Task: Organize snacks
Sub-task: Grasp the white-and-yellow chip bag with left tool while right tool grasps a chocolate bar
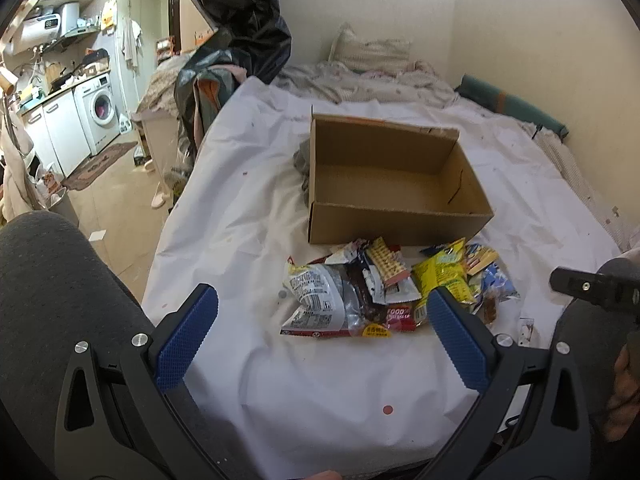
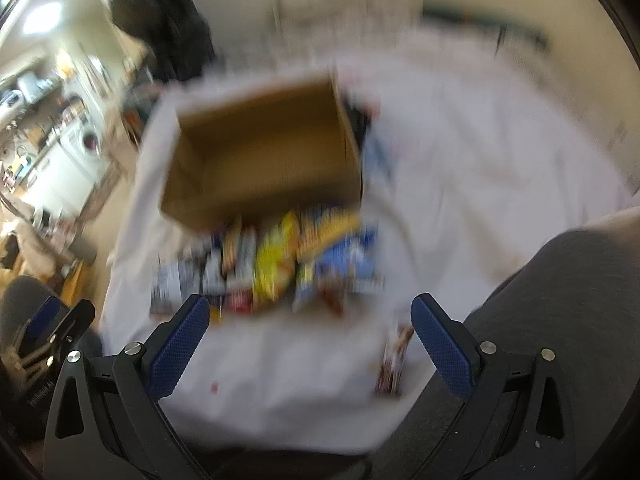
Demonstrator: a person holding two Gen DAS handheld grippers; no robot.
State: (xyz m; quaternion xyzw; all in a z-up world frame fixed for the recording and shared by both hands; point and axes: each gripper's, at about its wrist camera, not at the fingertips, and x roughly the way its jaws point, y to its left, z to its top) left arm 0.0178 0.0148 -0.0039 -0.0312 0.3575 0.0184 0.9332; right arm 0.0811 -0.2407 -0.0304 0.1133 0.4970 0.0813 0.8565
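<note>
An open, empty cardboard box (image 1: pixel 396 184) stands on a white sheet (image 1: pixel 248 216) on the bed. A pile of snack packets (image 1: pixel 384 284) lies just in front of it, among them a yellow bag (image 1: pixel 442 280) and a white printed bag (image 1: pixel 316 296). My left gripper (image 1: pixel 322 300) is open and empty, hovering just short of the pile. The right wrist view is blurred: the box (image 2: pixel 264 152) and the pile (image 2: pixel 276 264) lie ahead of my right gripper (image 2: pixel 310 308), which is open and empty. A single packet (image 2: pixel 394 356) lies near its right finger.
The person's grey-clad knees (image 1: pixel 52 300) flank the bed's near edge. A black plastic bag (image 1: pixel 240 32) hangs at the bed's far left. Pillows and crumpled bedding (image 1: pixel 372 64) lie behind the box. A kitchen with a washing machine (image 1: pixel 100 112) is off to the left.
</note>
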